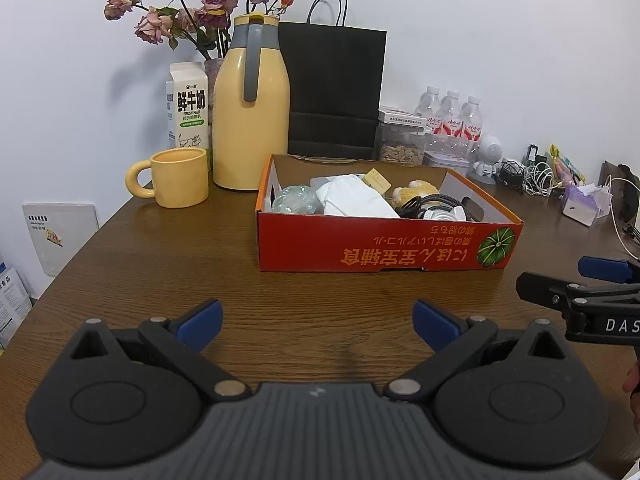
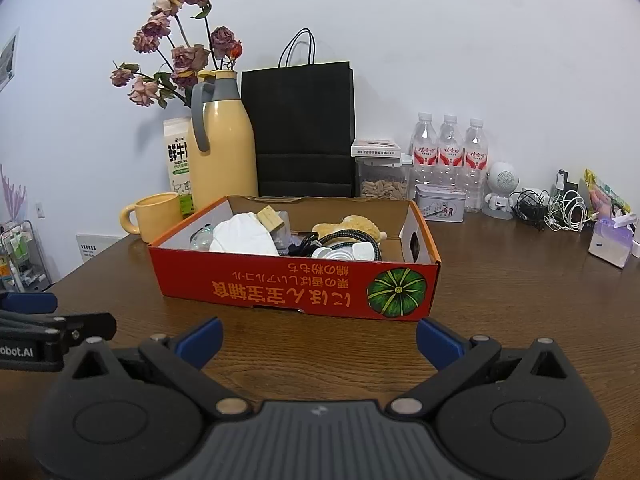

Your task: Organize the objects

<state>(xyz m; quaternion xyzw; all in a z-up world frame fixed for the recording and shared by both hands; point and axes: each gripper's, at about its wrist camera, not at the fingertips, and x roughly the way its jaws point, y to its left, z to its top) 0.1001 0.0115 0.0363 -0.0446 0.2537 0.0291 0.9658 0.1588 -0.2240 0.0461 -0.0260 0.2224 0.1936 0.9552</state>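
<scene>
A shallow red cardboard box [image 1: 384, 246] [image 2: 280, 284] sits on the brown wooden table [image 1: 180, 272]. It holds a white cloth [image 1: 354, 198] [image 2: 244, 236], a clear crumpled plastic item [image 1: 294, 199], a yellow plush toy [image 1: 414, 192] [image 2: 348, 226], a black cable with white parts [image 1: 436, 206] [image 2: 344, 246] and a small tan tag [image 1: 378, 180]. My left gripper [image 1: 318, 320] is open and empty above the table, in front of the box. My right gripper [image 2: 319, 338] is open and empty just in front of the box; it also shows at the right edge of the left wrist view [image 1: 560, 284].
Behind the box stand a yellow mug [image 1: 176, 178], a yellow thermos jug [image 1: 250, 108], a milk carton [image 1: 188, 106], dried roses [image 1: 192, 4], a black paper bag [image 1: 334, 88], a jar of seeds [image 1: 402, 144], three water bottles [image 2: 450, 152], a white robot speaker [image 2: 500, 190], tangled cables [image 2: 552, 210] and a tissue pack [image 2: 610, 240].
</scene>
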